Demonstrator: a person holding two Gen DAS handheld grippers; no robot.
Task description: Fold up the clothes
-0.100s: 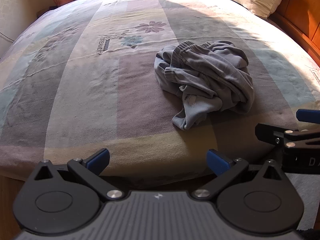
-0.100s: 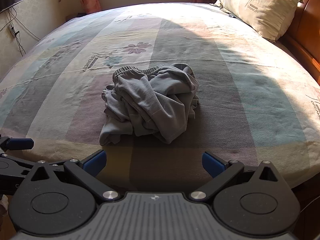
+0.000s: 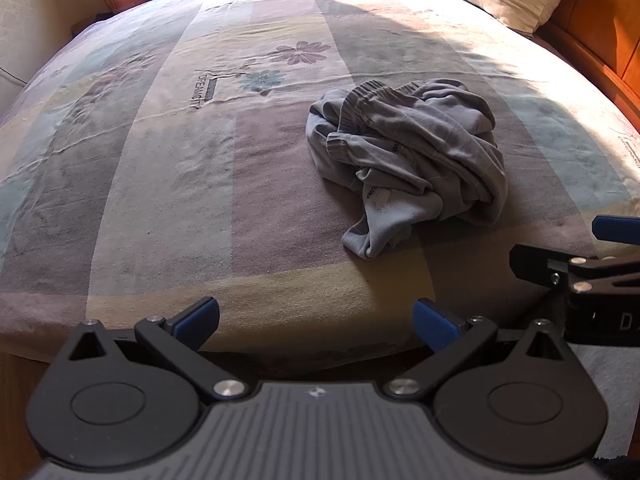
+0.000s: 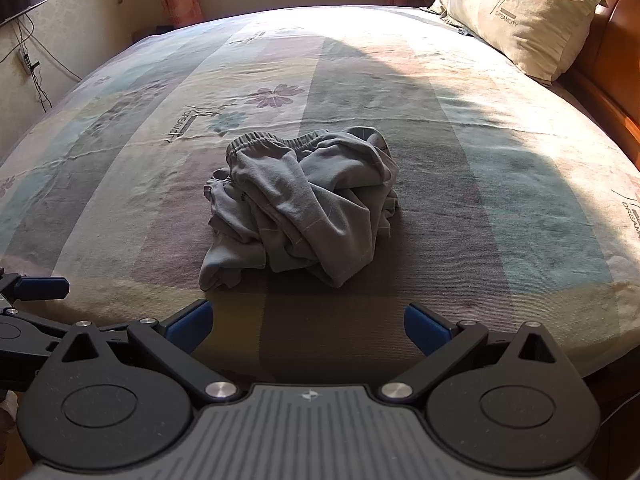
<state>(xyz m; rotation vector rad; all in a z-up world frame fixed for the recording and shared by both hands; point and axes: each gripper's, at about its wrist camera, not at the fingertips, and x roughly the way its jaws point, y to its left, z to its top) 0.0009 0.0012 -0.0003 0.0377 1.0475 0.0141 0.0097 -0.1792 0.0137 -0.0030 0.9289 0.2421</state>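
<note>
— Nothing is shifting since the frame a moment ago: both grippers are sitting where they were, and the grey garment is lying in the same heap.

— How are the tools standing?

— Left gripper (image 3: 316,320) is spread wide, its blue fingertips (image 3: 198,316) far apart and gripping nothing; it is hovering over the near edge of the bed (image 3: 160,200), pointing down toward the sheet. Right gripper (image 4: 308,322) is spread just as wide, also gripping nothing, and is hanging over the same near edge. Each one is showing at the border of the other's view (the right one at the right edge of the left wrist view (image 3: 592,276), the left one at the left edge of the right wrist view (image 4: 32,300)).

— And the clothes?

— Crumpled grey trousers (image 4: 304,204), with an elastic waistband (image 4: 260,142) showing at the far side, are lying in a heap on the patterned bedsheet, ahead of both grippers and apart from them. A shadow is falling across that part of the sheet.

— Further out?

— A cream pillow (image 4: 520,16) is resting against the wooden headboard (image 4: 612,28) at the far right.
</note>
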